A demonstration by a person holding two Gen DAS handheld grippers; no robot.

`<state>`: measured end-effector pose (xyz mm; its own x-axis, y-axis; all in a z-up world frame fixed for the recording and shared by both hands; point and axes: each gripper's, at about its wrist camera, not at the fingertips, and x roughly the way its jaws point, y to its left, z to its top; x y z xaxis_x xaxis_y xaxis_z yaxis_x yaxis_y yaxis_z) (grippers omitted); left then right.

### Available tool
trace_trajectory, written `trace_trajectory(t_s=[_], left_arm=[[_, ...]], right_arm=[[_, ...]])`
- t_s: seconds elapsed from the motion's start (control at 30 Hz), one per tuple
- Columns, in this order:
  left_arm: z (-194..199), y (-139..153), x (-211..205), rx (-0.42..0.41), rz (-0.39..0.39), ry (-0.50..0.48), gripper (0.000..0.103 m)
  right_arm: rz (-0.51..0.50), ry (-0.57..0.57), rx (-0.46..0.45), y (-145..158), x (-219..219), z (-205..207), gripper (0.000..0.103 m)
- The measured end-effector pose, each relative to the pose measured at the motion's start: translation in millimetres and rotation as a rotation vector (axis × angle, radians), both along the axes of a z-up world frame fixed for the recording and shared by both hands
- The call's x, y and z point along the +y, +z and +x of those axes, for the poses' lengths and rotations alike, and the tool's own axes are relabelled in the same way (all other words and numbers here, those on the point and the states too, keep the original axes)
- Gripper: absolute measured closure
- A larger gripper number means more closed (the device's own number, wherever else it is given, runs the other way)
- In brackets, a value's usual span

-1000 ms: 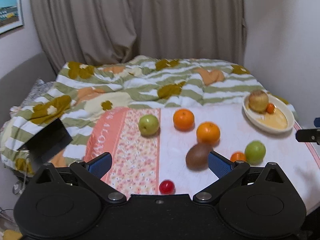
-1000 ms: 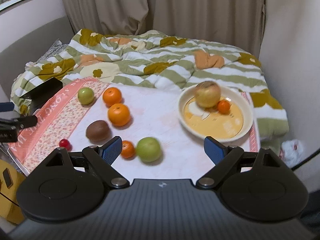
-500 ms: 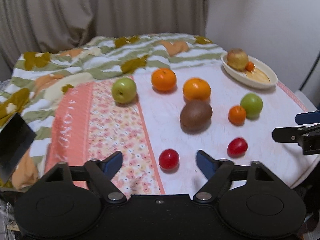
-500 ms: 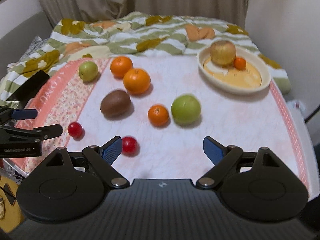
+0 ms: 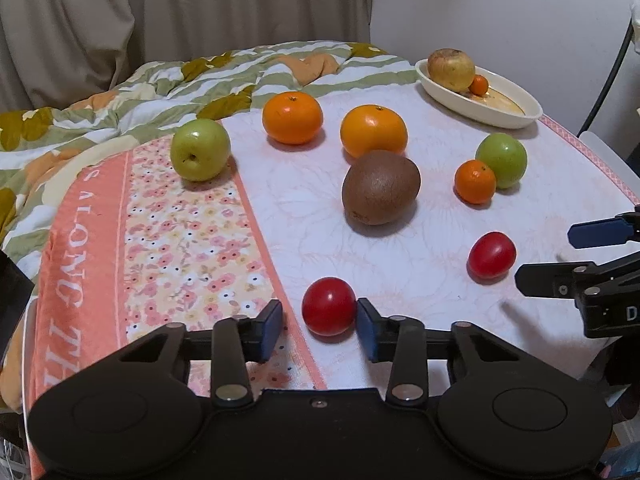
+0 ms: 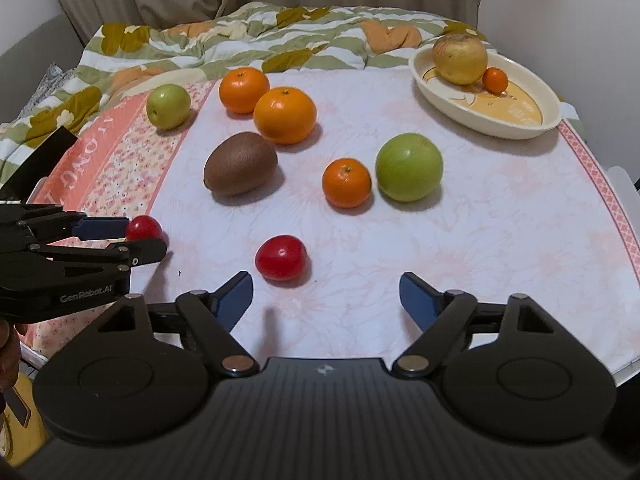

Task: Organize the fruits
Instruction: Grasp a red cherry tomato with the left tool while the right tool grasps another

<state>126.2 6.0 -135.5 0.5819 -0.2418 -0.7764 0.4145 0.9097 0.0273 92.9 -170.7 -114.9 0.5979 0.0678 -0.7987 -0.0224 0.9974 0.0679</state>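
Note:
In the left wrist view my left gripper point(image 5: 316, 326) is open around a red cherry tomato point(image 5: 329, 312); the right pad touches it, the left pad stands apart. A second tomato point(image 5: 492, 255) lies to the right. A kiwi point(image 5: 381, 187), two oranges point(image 5: 293, 117), a small mandarin point(image 5: 475, 181) and two green apples point(image 5: 200, 149) lie on the cloth. In the right wrist view my right gripper point(image 6: 326, 300) is open and empty, just short of the second tomato point(image 6: 281, 258). The cream dish point(image 6: 516, 122) holds a yellow apple point(image 6: 460, 59) and a small mandarin.
A striped floral blanket point(image 5: 224, 80) is bunched behind the table. The table's right edge point(image 6: 616, 200) lies close to the dish. A wall stands at the right, curtains at the back. A black object point(image 6: 44, 148) lies at the table's left.
Both grippers have moved lower and closer to the table. My left gripper has narrowed around the first tomato. My right gripper has come up to the second tomato.

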Motion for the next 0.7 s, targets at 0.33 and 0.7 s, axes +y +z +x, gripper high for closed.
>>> trace_trajectory(t_s=[0.33, 0.7], left_arm=[[-3, -1, 2, -0.003, 0.0, -0.019, 0.072], [-4, 1, 17, 0.019, -0.009, 0.027, 0.072]], right_arm=[[-0.002, 0.02, 0.018, -11, 9, 12, 0.024], [-0.014, 0.067, 0.012, -17, 23, 25, 0.039]])
